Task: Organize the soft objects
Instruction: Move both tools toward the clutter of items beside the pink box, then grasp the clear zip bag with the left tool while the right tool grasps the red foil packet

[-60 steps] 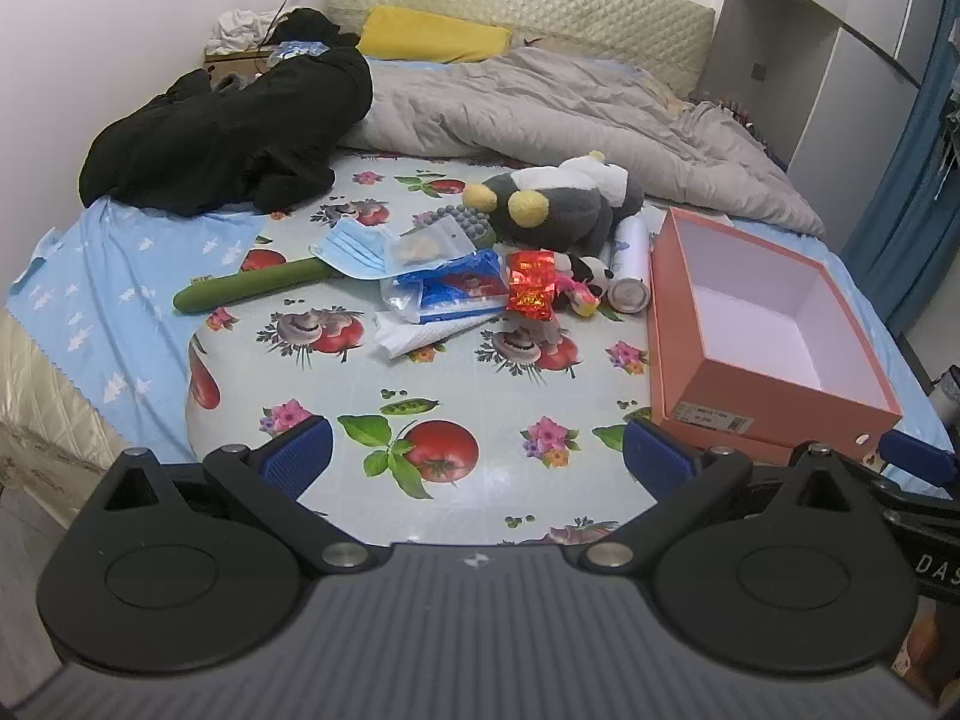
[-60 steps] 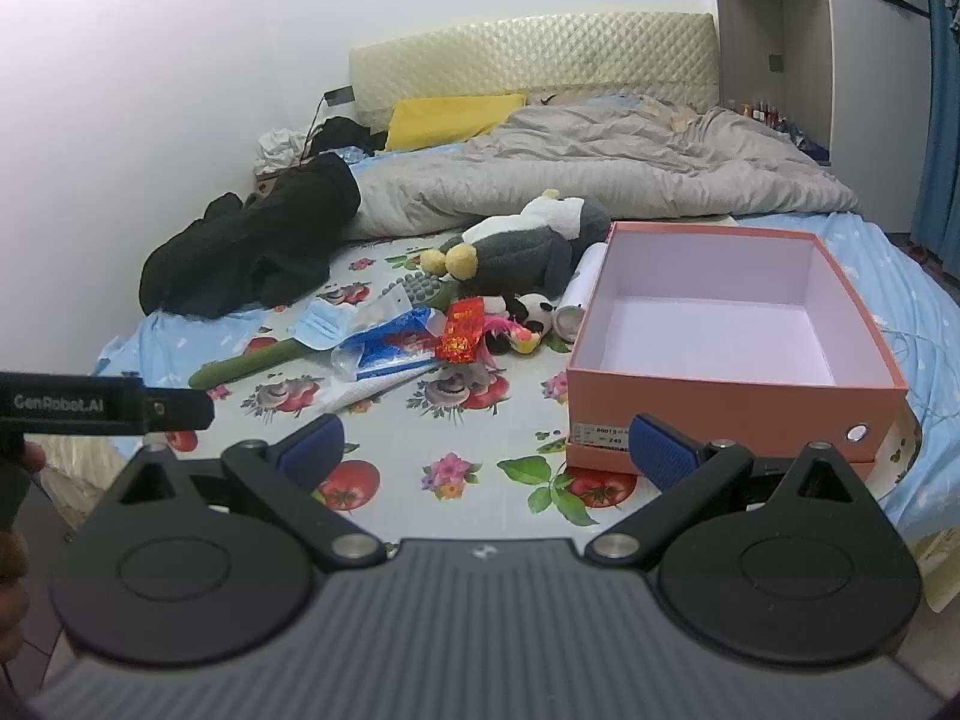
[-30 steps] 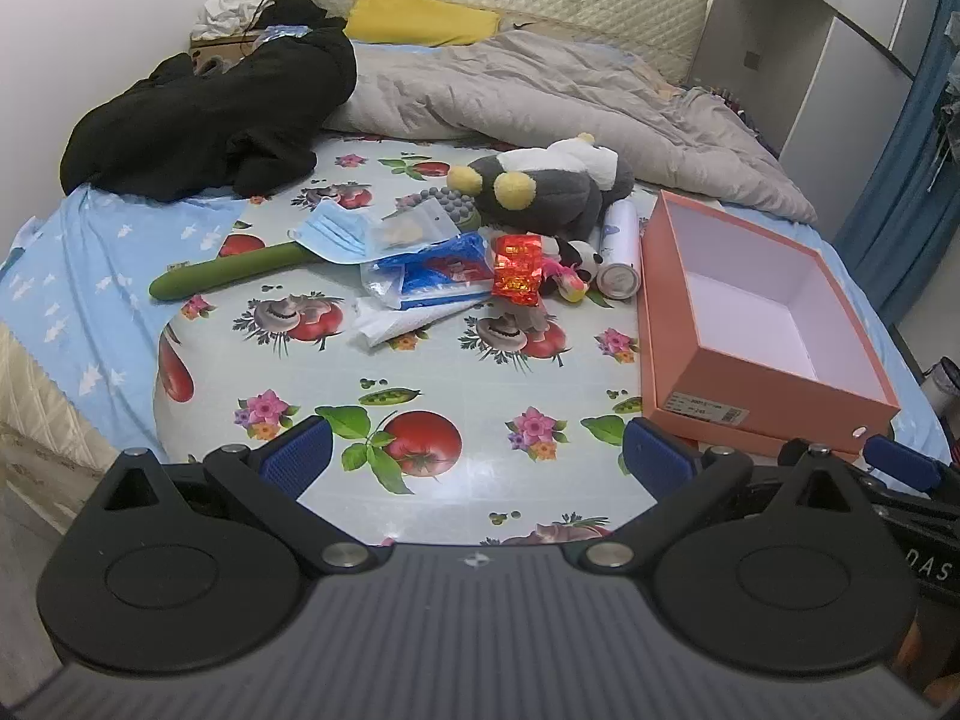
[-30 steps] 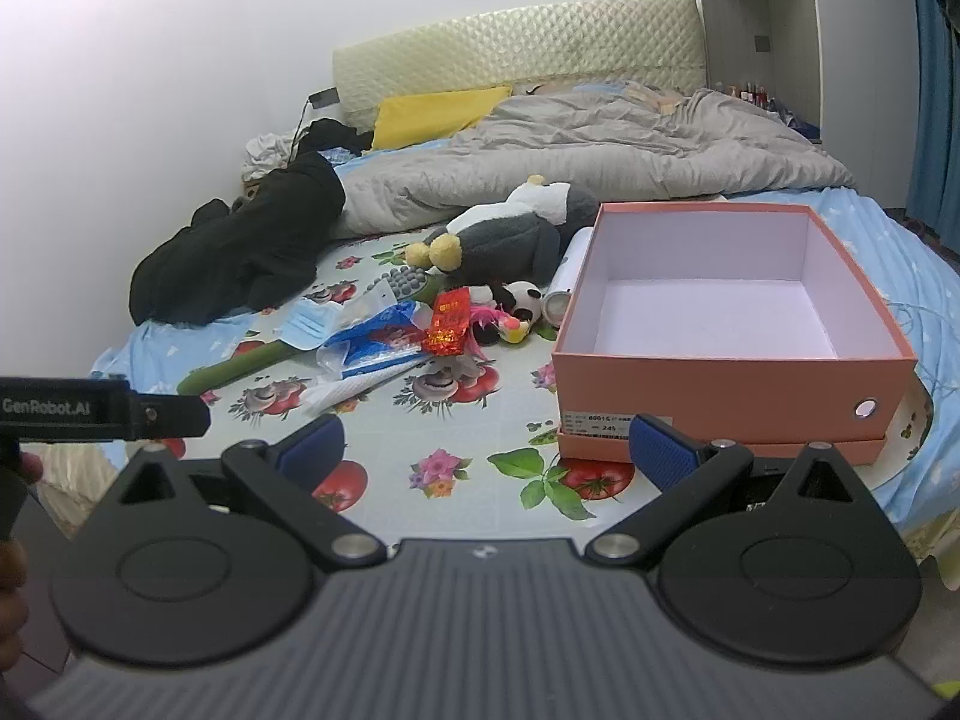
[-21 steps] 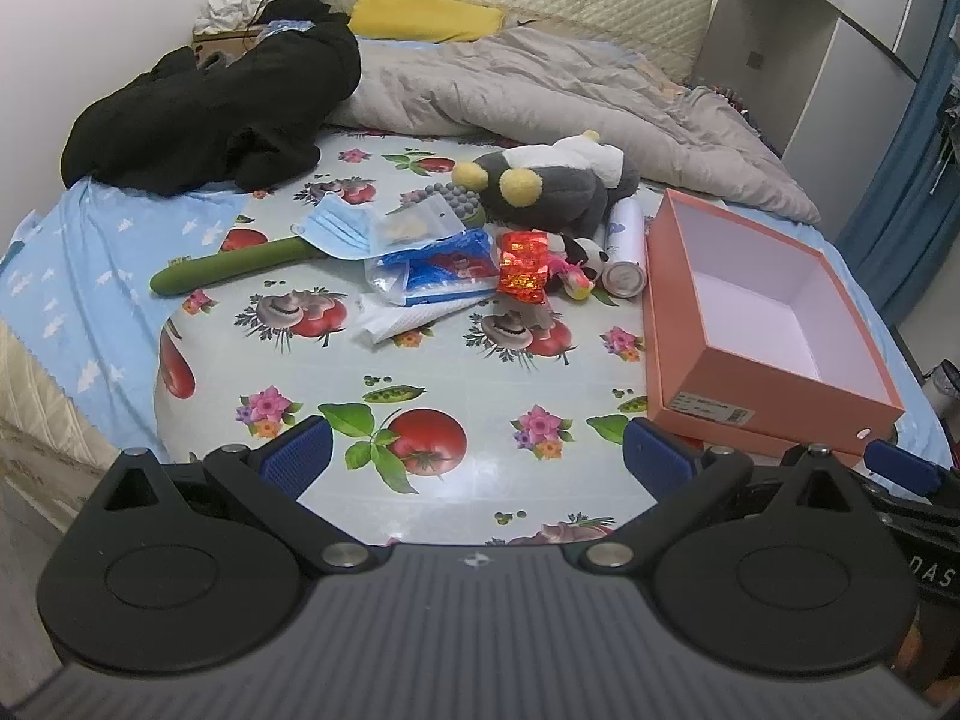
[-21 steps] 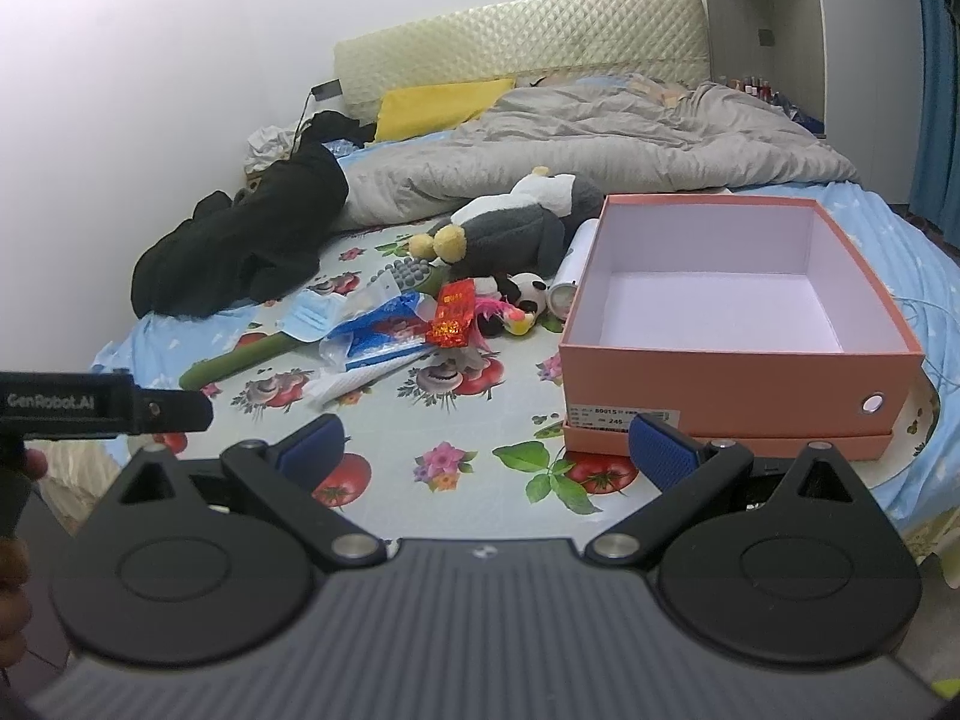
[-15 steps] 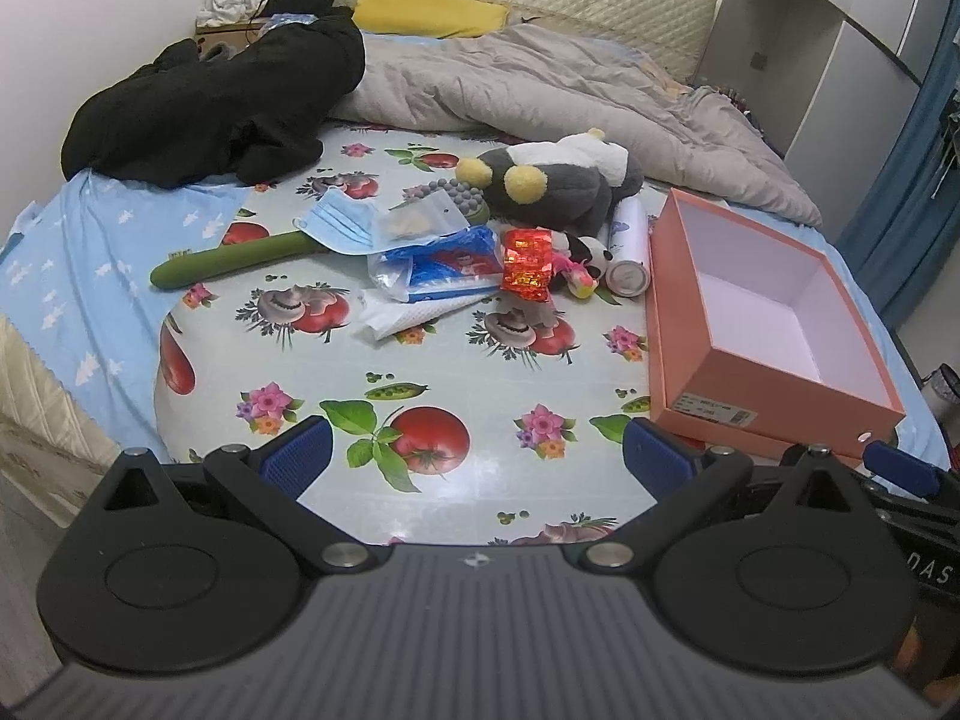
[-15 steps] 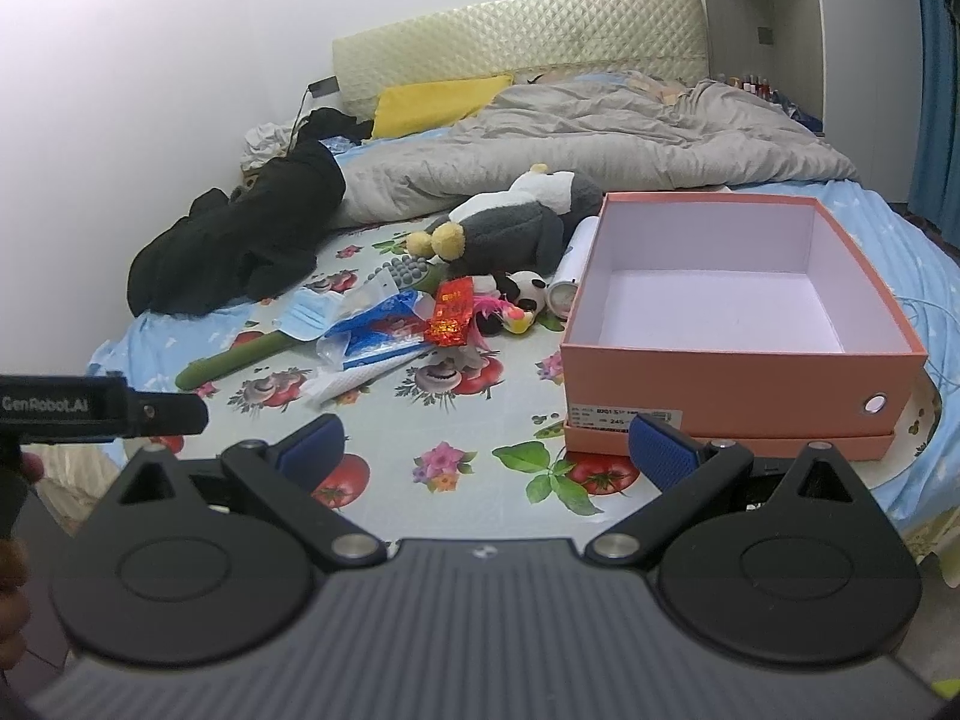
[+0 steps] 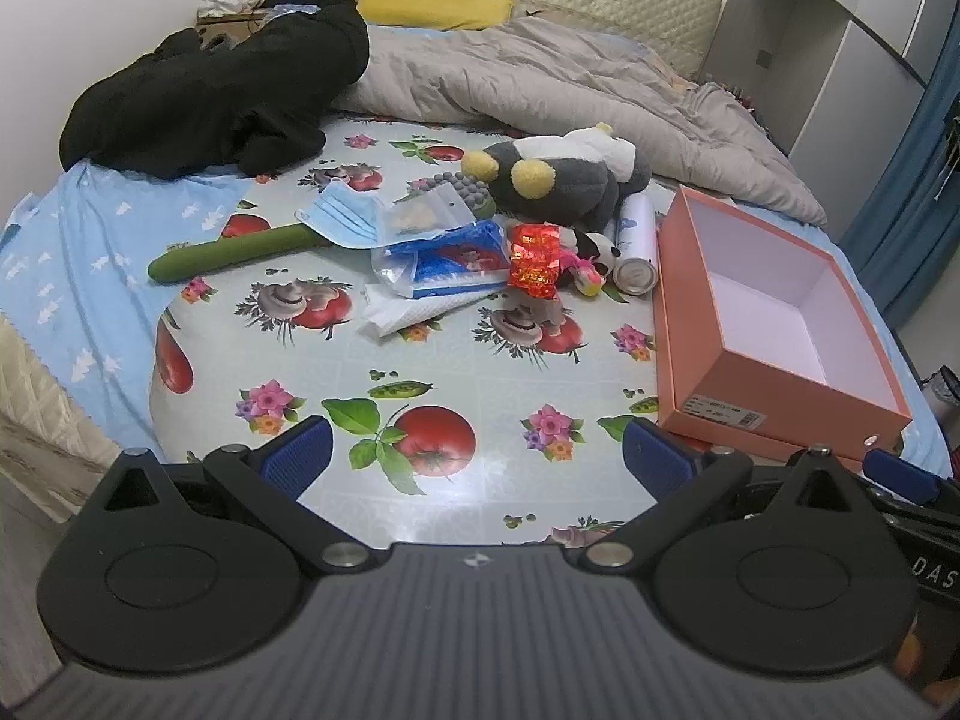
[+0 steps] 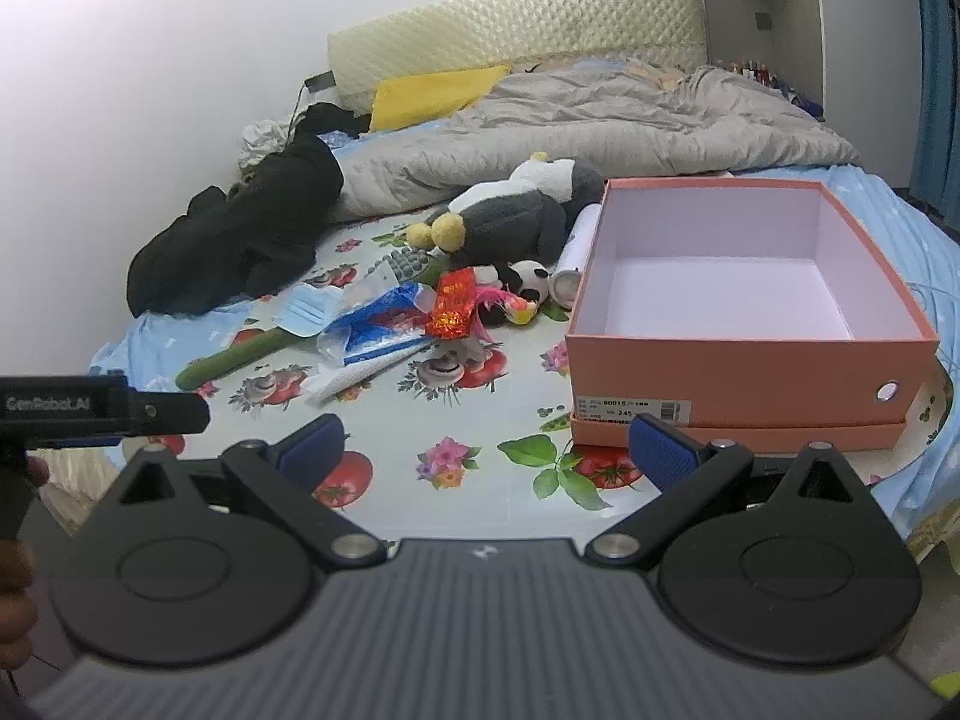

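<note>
Presently both the left hand-held gripper [image 9: 474, 450] and right hand-held gripper [image 10: 483, 441] hang wide open and empty, well short of the plush penguin [image 9: 564, 180] beside the empty orange box [image 9: 774, 324]; adjacent wrappers [image 9: 534, 252] risk being snagged.

There is one orange box [image 9: 774, 384], and it is open. There are two soft toys: one big grey and white plush toy [image 9: 564, 180] and one small panda toy [image 9: 597, 246]. There is one blue face mask [image 9: 339, 219], one long green cucumber toy [image 9: 231, 252], one shiny red packet [image 9: 534, 261], one blue and clear plastic bag [image 9: 444, 264], one white tube [image 9: 637, 243] and one white tissue [image 9: 408, 315]. One black coat [image 9: 222, 96], one grey blanket [image 9: 558, 84] and one yellow pillow [image 9: 435, 3] lie on the bed.
</note>
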A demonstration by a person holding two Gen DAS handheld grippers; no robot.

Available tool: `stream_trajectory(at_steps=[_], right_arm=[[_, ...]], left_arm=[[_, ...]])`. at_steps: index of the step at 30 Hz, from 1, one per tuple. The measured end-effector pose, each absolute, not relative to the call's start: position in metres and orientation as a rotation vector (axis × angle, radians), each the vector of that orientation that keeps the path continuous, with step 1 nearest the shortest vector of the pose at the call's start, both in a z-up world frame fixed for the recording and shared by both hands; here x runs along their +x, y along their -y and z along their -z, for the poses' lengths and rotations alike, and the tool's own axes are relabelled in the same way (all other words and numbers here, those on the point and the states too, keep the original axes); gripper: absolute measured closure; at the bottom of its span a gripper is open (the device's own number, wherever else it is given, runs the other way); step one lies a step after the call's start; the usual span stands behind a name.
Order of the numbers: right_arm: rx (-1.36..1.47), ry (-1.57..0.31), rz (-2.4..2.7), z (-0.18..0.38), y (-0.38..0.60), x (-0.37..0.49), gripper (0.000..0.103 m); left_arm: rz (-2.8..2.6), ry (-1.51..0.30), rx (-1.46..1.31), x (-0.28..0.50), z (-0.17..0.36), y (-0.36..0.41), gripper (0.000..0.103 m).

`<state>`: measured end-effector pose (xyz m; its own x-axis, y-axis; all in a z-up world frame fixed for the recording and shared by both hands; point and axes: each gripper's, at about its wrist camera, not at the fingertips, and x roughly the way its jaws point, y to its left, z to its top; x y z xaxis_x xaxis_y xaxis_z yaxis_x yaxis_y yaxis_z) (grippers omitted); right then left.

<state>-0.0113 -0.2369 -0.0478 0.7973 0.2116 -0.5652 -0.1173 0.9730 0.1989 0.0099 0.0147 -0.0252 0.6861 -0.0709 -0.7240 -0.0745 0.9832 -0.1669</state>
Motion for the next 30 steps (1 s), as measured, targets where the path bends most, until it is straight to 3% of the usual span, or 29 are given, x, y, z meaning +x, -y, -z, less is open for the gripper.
stream_trajectory(at_steps=[30], right_arm=[[0.161,-0.662,-0.183,0.054,0.206,0.037,0.0]], left_arm=[[-0.02,-0.85,-0.245,0.06,0.046,-0.051,0.0]])
